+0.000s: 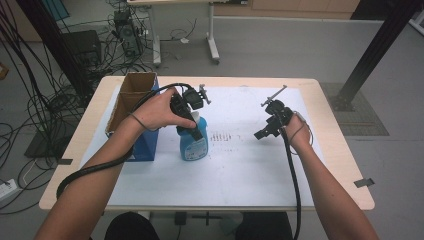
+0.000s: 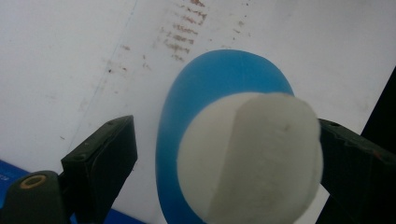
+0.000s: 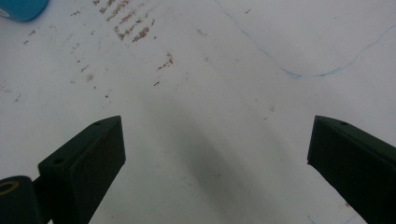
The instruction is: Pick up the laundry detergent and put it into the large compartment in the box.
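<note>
A blue bottle [image 1: 194, 146] with a white cap stands upright on the white sheet, left of centre. My left gripper [image 1: 194, 126] comes down on it from above. In the left gripper view the cap [image 2: 252, 161] sits between the jaws of that gripper [image 2: 222, 128], which is open. The right jaw is at the cap's side and the left jaw stands clear of it. The blue body [image 2: 210, 79] shows below the cap. My right gripper [image 1: 262, 132] hovers over the sheet at the right, open [image 3: 215, 123] with nothing between its jaws. A corner of the bottle [image 3: 21, 8] shows at the top left there.
An open-topped box [image 1: 134, 100], cardboard inside and blue outside, stands just left of the bottle. A white sheet [image 1: 240, 172] covers most of the wooden table [image 1: 345, 160]. Brown smudges [image 1: 220, 136] mark the sheet between the two grippers. Cables trail from both grippers.
</note>
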`<state>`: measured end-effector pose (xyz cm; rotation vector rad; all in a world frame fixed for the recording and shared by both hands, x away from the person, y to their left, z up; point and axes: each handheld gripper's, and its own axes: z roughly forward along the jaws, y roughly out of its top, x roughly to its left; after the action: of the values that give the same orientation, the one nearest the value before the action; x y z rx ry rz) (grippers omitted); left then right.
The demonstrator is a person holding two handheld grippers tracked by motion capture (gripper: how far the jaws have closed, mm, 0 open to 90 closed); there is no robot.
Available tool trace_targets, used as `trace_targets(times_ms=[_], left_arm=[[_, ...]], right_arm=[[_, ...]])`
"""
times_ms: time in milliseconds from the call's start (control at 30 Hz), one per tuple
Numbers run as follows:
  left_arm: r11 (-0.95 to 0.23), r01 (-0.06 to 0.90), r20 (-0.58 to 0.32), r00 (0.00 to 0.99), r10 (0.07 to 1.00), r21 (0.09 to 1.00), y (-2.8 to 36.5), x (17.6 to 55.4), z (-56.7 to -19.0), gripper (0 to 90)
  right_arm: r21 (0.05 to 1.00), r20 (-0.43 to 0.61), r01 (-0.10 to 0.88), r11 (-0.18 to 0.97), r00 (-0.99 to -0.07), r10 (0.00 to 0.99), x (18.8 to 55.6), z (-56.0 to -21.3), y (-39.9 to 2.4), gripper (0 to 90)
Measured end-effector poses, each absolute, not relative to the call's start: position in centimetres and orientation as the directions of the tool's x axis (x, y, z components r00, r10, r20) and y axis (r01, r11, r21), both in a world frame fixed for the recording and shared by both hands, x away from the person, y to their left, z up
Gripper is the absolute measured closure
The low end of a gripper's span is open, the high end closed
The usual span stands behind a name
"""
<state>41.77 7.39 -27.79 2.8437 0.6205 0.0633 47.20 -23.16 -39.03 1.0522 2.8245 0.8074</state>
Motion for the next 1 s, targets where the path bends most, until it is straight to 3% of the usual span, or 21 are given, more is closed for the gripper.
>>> trace_targets(times_ms=[1000], left_arm=[[-0.885, 0.405, -0.009, 0.910, 0.414, 0.231, 7.35, 41.64, -27.64, 11.0]], right_arm=[[0.475, 0.147, 0.602, 0.642, -0.774, 0.616, 47.13, -38.82, -23.16, 3.9]])
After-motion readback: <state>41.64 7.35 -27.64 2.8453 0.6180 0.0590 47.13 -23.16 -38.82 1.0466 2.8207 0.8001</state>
